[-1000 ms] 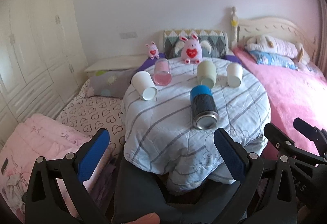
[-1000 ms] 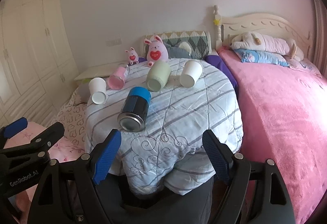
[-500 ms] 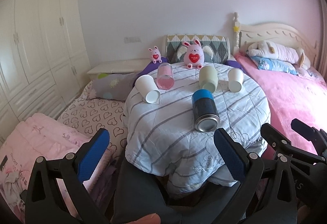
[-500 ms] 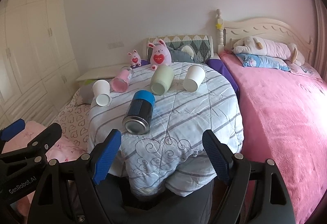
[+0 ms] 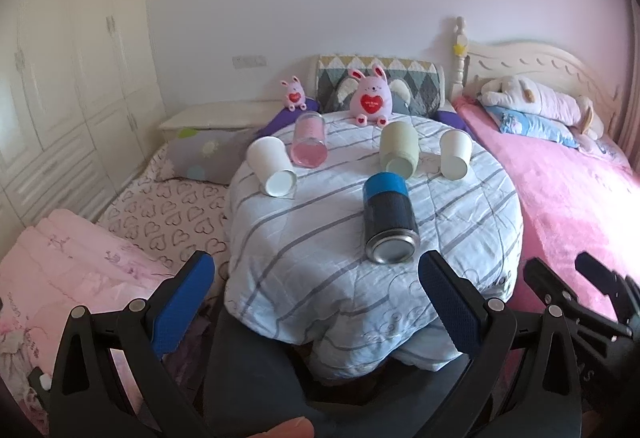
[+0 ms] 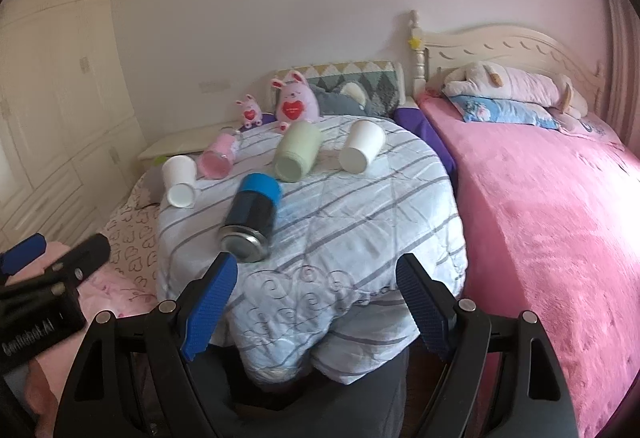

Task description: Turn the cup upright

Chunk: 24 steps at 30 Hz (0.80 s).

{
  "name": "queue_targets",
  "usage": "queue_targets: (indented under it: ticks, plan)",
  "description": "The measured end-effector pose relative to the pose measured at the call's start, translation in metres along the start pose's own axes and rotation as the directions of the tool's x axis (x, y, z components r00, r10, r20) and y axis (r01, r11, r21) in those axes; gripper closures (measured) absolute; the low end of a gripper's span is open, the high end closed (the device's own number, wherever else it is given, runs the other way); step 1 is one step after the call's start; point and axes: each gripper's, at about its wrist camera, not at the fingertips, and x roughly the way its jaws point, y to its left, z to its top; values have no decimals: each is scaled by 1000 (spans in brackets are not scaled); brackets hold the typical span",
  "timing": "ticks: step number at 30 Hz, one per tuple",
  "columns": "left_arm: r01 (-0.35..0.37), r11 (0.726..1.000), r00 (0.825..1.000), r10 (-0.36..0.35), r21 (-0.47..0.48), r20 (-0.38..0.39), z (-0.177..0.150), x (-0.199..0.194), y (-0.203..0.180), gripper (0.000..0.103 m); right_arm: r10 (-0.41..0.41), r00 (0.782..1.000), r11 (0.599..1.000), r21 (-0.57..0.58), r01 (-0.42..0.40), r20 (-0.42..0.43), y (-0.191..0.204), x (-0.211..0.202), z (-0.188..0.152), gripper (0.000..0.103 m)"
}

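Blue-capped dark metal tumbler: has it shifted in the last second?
No. The blue-capped dark metal tumbler lies at the same spot before the pale green cup; only the camera shifted.

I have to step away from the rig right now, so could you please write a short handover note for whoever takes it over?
Left claw: open, empty, short of the table.
Right claw: open, empty, also short of the table.
Cups: all five lie on their sides on the striped quilt, mouths toward the cameras: blue-capped dark cup nearest, then left white cup, pink cup, green cup and right white cup.
Done: none upright.
Left: grasp and stand a cup; the dark one looks nearest.
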Motion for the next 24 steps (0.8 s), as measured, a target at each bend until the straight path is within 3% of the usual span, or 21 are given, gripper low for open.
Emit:
queue_targets:
  ticks: [7, 13, 24]
  plan:
    - [60, 998, 993, -58, 20, -103, 17, 58, -30, 0, -48, 998, 998, 32, 49, -31, -29, 27, 10, 20]
    - [88, 995, 970, -76, 43, -232, 28, 120, -58, 0, -47, 995, 997, 53, 52, -91, -49, 69, 20, 20]
    - [102, 994, 893, -107, -34, -436, 41, 202, -72, 0, -2, 980, 995, 97, 21, -197, -65, 140, 35, 20]
